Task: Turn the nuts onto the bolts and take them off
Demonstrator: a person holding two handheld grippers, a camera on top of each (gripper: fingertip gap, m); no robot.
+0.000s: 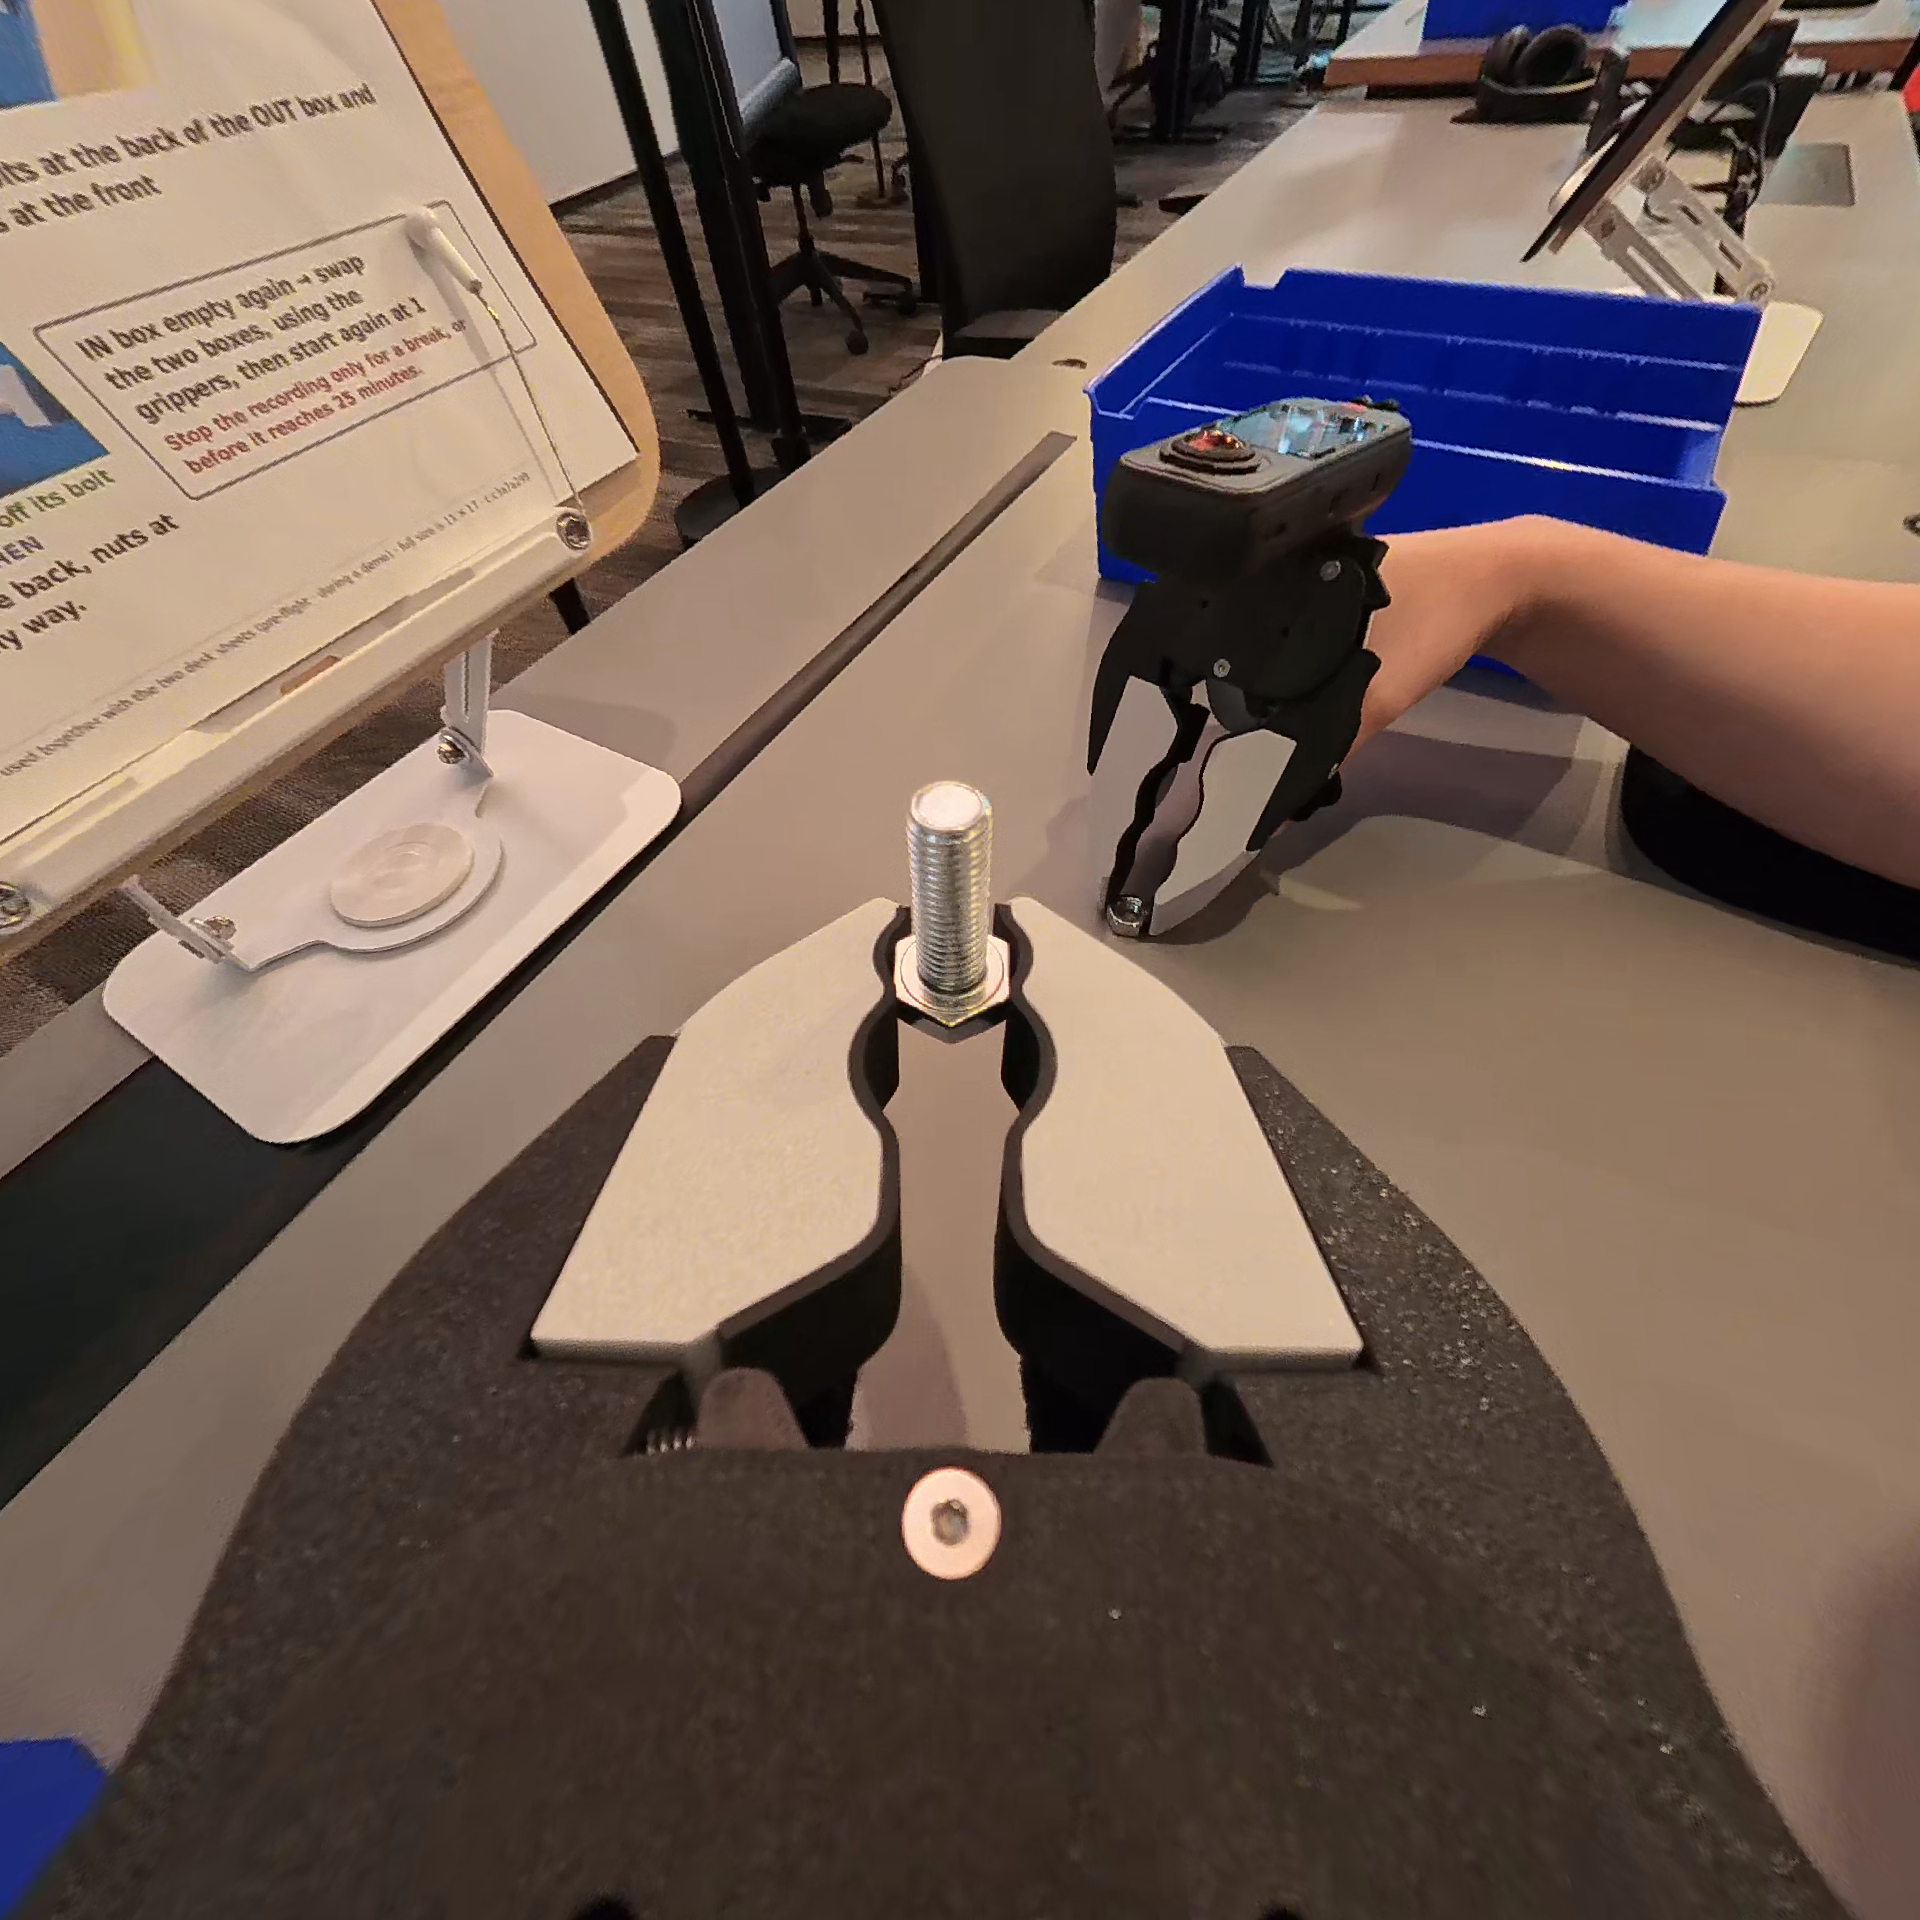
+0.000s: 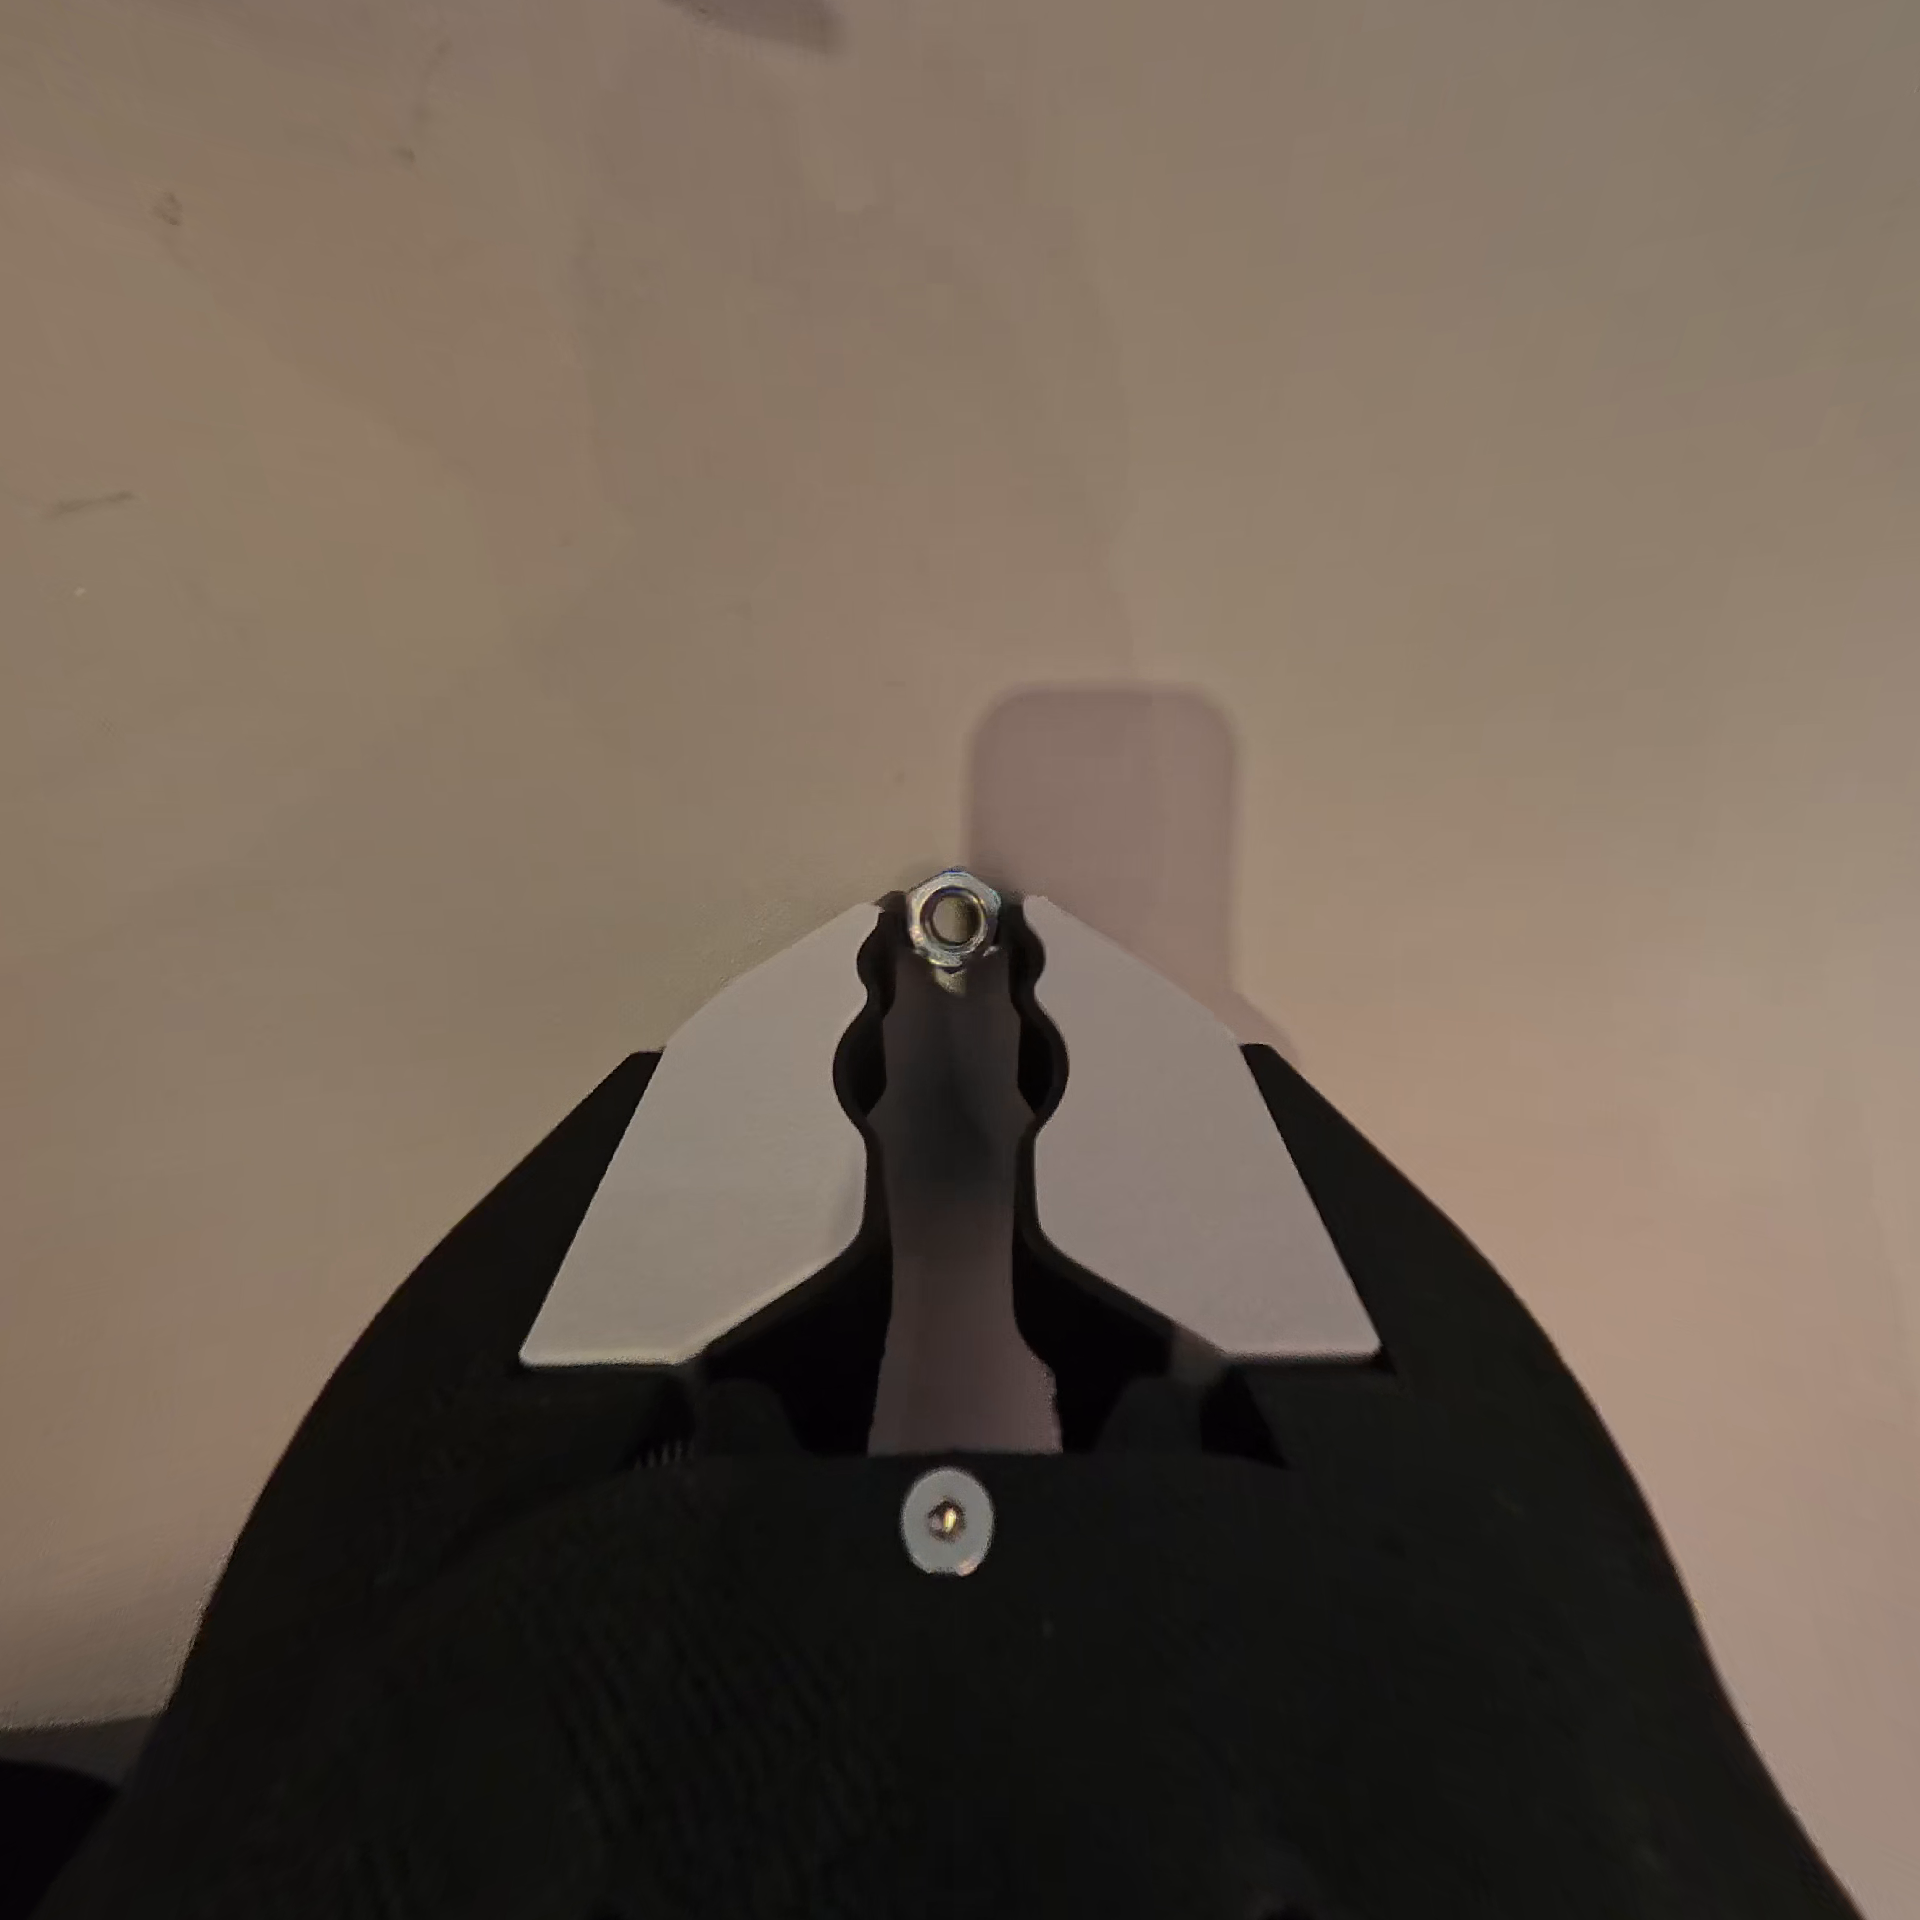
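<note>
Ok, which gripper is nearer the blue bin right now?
Right. The right gripper sits tips-down on the desk in front of the blue bin, pinching a nut. The left gripper holds the bolt farther back.

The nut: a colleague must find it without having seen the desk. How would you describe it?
On the grey desk, in front of the blue bin, the right gripper points down. The nut sits between its fingers: small, silver, hexagonal, unlike the tall threaded bolt nearby.

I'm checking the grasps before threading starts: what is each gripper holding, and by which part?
Left gripper clamps the bolt by its hex head, thread upright. Right gripper pinches the nut by its outer sides at the fingertips.
</note>
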